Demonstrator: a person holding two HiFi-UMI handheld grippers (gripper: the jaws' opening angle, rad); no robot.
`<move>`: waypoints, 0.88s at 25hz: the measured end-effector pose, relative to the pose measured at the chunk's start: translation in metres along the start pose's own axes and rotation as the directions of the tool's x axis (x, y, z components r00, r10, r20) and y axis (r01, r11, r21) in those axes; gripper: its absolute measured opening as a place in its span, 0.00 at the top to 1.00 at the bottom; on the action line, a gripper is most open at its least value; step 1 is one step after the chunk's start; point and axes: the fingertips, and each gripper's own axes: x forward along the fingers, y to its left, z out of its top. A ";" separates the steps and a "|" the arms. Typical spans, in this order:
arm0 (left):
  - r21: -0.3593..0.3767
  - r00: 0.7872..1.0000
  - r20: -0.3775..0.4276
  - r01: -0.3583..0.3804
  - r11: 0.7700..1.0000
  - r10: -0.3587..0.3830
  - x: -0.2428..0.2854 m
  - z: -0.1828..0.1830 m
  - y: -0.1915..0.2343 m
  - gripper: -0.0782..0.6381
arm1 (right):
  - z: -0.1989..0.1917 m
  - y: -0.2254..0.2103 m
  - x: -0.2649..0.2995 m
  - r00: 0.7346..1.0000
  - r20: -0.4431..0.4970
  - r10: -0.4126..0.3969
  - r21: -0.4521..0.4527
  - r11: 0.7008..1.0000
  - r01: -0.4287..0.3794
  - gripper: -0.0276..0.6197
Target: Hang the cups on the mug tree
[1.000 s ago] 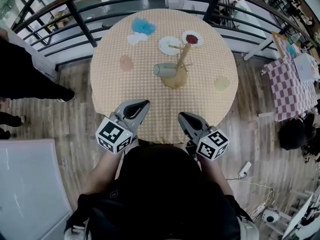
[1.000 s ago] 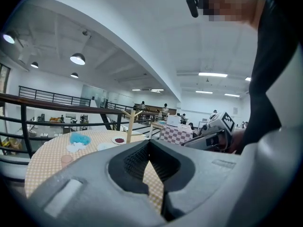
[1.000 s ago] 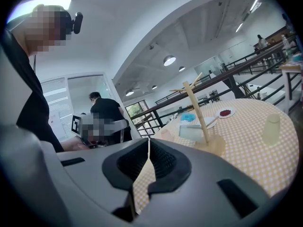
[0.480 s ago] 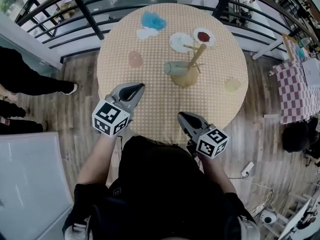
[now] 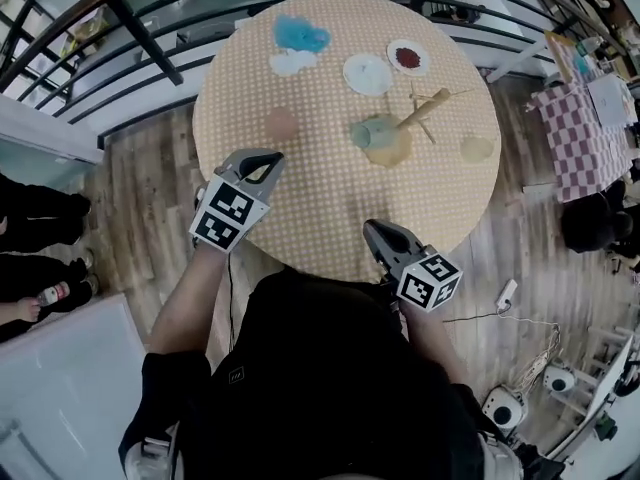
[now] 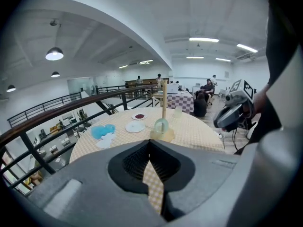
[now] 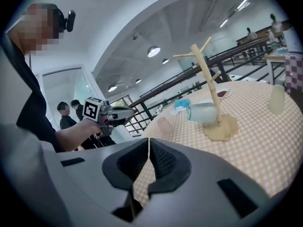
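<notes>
A wooden mug tree (image 5: 418,116) stands on the round checked table (image 5: 330,208). A pale green cup (image 5: 366,132) lies on its side against the tree's base. A pink cup (image 5: 281,123) stands to its left and a yellowish cup (image 5: 477,149) to its right. My left gripper (image 5: 268,156) is shut and empty at the table's left edge, pointing towards the tree (image 6: 164,103). My right gripper (image 5: 371,227) is shut and empty at the near edge. In the right gripper view the lying cup (image 7: 202,112) and the pink cup (image 7: 165,126) sit beyond its jaws.
At the table's far side lie a blue cloth (image 5: 300,35), a white plate (image 5: 368,73) and a plate with something red (image 5: 408,56). A dark railing (image 5: 120,23) runs behind the table. People stand at the left (image 5: 35,213). A checked side table (image 5: 575,133) is at the right.
My left gripper has swung out to the left edge of the table. My right gripper has drawn slightly back along the near edge. Both stayed shut; the head view has shifted.
</notes>
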 end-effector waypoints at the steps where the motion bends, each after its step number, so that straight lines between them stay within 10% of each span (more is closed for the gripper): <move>1: 0.002 1.000 -0.014 0.009 1.000 -0.009 0.004 -0.005 0.005 0.88 | -0.002 0.000 0.001 1.000 0.008 -0.009 0.015 1.000 0.009 0.93; 13: 0.050 0.972 -0.211 0.117 0.992 -0.104 0.066 -0.056 0.052 0.88 | -0.008 -0.019 0.022 0.997 0.026 -0.070 0.071 0.995 0.068 0.93; 22: 0.165 0.935 -0.345 0.141 0.976 -0.077 0.101 -0.068 0.077 0.58 | -0.013 -0.032 0.035 0.994 0.043 -0.099 0.127 0.987 0.093 0.93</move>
